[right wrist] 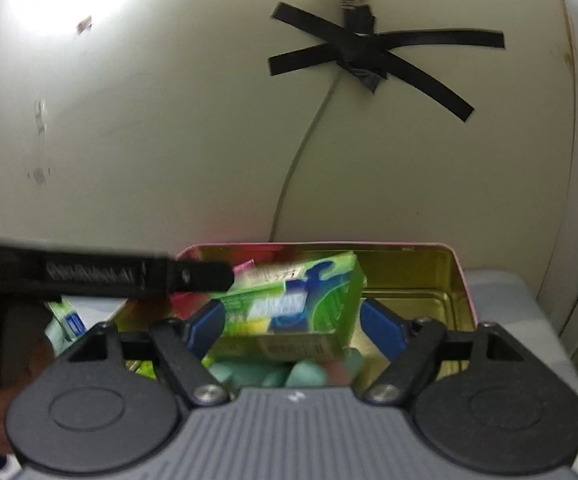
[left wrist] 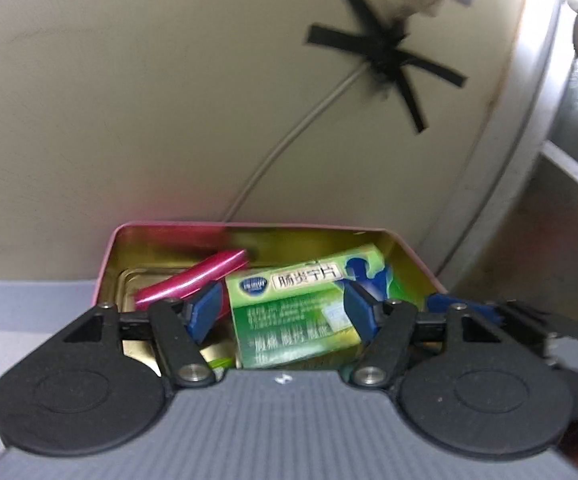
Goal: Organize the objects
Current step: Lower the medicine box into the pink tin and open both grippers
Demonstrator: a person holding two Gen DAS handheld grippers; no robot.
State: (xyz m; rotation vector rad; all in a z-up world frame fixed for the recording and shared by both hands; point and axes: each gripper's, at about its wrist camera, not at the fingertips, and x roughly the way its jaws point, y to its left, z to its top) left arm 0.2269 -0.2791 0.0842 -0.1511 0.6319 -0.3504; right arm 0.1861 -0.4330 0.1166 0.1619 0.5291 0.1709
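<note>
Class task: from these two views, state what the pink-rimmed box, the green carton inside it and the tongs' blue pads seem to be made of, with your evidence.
Pink-rimmed box: probably tin-plated metal; its gold interior is glossy and shows pressed panels.
Green carton: printed cardboard, slightly glossy, with sharp folded edges.
Blue pads: matte, likely rubber or plastic; the blur leaves it open.

The left gripper (left wrist: 283, 308) hangs over an open pink tin (left wrist: 249, 228) with a gold inside; its blue pads (left wrist: 205, 312) stand on either side of a green box (left wrist: 301, 300), the right pad against the box's face, the left one just clear of it; a pink packet (left wrist: 193, 280) lies slanted beside the box; behind, a pale wall carries a cross of black tape (left wrist: 385, 56) holding a white cable (left wrist: 289, 140); the other gripper (left wrist: 505, 316) shows at the right edge.
</note>
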